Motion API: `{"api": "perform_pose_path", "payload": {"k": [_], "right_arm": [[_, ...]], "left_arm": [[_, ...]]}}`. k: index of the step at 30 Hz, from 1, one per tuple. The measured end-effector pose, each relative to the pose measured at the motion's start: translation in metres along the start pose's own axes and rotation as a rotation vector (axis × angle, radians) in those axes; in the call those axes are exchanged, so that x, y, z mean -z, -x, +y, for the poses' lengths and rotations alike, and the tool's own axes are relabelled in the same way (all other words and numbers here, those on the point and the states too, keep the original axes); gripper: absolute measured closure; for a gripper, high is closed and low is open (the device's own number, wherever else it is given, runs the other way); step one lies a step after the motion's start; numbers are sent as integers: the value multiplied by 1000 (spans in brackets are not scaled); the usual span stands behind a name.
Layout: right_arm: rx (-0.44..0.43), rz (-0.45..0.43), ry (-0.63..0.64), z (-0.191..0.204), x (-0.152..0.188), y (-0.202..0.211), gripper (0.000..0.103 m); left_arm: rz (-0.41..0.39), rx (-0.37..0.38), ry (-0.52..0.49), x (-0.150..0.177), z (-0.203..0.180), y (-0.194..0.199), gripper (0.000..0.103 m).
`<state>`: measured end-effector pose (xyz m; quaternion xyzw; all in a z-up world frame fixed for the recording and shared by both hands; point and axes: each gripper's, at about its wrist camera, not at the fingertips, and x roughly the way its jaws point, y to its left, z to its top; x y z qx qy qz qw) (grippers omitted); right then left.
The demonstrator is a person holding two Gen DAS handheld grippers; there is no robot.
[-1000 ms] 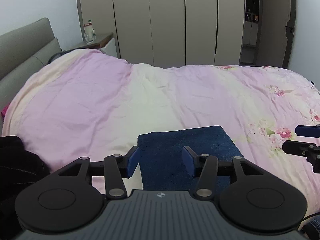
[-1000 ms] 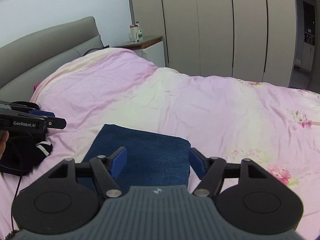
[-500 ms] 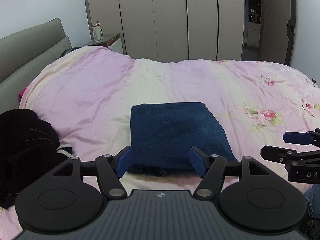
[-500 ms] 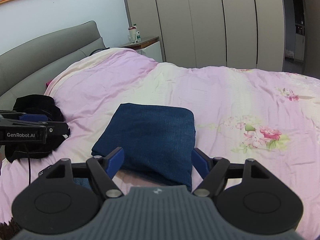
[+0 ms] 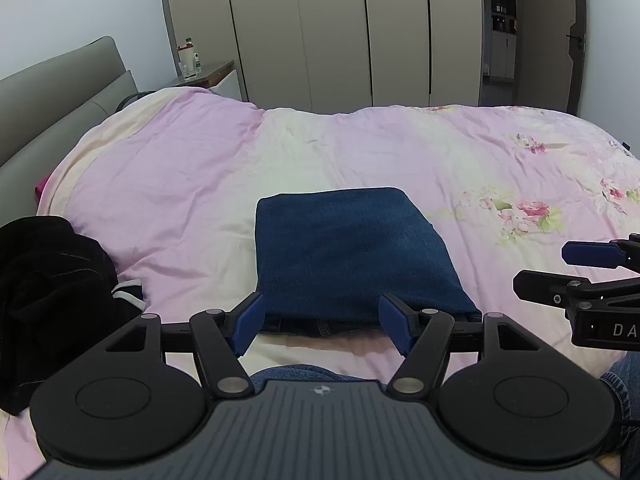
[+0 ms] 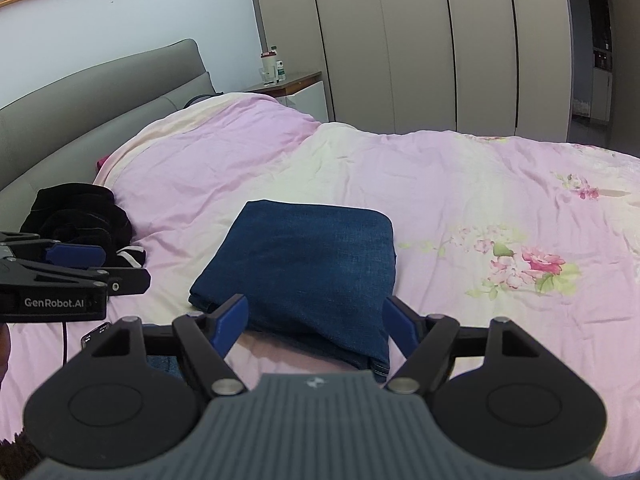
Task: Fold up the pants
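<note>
The dark blue jeans (image 5: 352,252) lie folded into a compact rectangle on the pink bed cover, also seen in the right wrist view (image 6: 308,268). My left gripper (image 5: 324,326) is open and empty, hovering just short of the fold's near edge. My right gripper (image 6: 316,324) is open and empty, also at the near edge. Each gripper shows side-on in the other's view: the right one (image 5: 588,276) and the left one (image 6: 76,268).
A pile of black clothing (image 5: 48,292) lies at the left on the bed (image 5: 360,152). A grey headboard (image 6: 100,108) runs along the left. A nightstand with bottles (image 6: 288,80) and wardrobes (image 5: 360,32) stand beyond the bed. Blue denim (image 5: 624,376) shows at the lower right.
Both grippers have pulled back and up from the folded jeans, so more of the fold and of the black pile shows. The jeans have stayed put.
</note>
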<state>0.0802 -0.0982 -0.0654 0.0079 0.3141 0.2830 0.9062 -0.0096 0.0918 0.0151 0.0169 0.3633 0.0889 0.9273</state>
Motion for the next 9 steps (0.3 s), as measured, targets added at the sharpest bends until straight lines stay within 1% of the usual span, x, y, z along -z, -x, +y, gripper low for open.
{"api": "perform_pose_path", "payload": {"k": [9], "right_arm": [[-3,4,-2,-1,0,0,32]], "left_arm": [[-11,-3,-3,1,1,0,26]]}}
